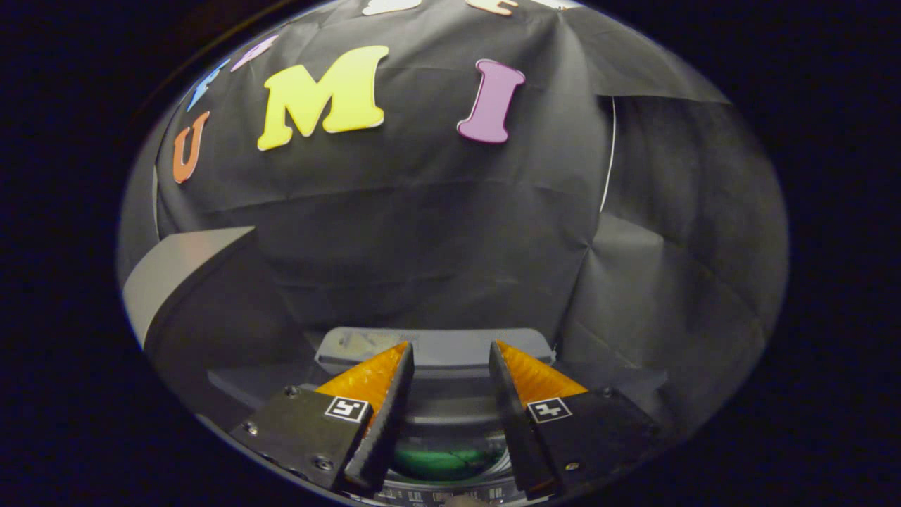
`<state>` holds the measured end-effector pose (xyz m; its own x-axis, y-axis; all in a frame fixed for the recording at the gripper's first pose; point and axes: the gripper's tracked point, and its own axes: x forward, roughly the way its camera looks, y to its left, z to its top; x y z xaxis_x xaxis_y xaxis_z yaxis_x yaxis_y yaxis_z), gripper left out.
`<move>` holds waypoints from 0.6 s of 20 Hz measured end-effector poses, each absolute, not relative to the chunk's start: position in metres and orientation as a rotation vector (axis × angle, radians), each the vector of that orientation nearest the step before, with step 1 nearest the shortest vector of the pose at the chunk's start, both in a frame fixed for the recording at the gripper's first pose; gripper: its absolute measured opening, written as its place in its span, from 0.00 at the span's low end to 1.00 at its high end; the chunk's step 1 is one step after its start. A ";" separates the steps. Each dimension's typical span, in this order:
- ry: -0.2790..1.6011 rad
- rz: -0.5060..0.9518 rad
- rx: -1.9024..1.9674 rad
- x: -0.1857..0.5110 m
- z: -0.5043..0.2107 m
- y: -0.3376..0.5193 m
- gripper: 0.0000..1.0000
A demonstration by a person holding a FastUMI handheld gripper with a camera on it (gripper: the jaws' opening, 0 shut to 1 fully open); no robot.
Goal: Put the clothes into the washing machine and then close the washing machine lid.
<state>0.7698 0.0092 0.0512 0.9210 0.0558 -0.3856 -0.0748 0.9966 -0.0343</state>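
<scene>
- Jaws (450, 352): apart, moderate gap, nothing held between them. Both fingers clear of any surface.
- Below and between the fingers: washer (436, 355) top, w/ round drum opening (447, 461) seen close under the gap. Green item, likely clothes (440, 465), lies inside the drum; partly hidden by the fingers, can't tell how much is in there.
- Control strip along the near rim of the opening; markings too small to tell.
- Just ahead of the fingertips: grey rear deck of the washer, running crosswise to the fingers.
- Lid (186, 271): raised, standing up and tilted on the left side, beyond the left finger. Grey edge faces the camera, dark pane below it.
- Beyond: booth wall, black cloth, creased.
- Judgement: loading looks done or near done; lid step not yet done.
- Key relation: lid is up-left of the jaws; its free edge is the nearer part. Next move prob. needs a shift left and up to reach that edge, then a push down over the opening.
</scene>
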 end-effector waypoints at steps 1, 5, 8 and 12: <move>0.406 0.069 -0.048 0.771 0.051 0.010 0.68; 0.429 0.076 -0.067 0.771 0.049 0.009 0.69; 0.436 0.076 -0.068 0.771 0.052 0.009 0.69; 0.436 0.079 -0.074 0.770 0.051 0.009 0.69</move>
<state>0.7703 0.0089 0.0510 0.9036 0.0601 -0.4241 -0.0919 0.9942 -0.0550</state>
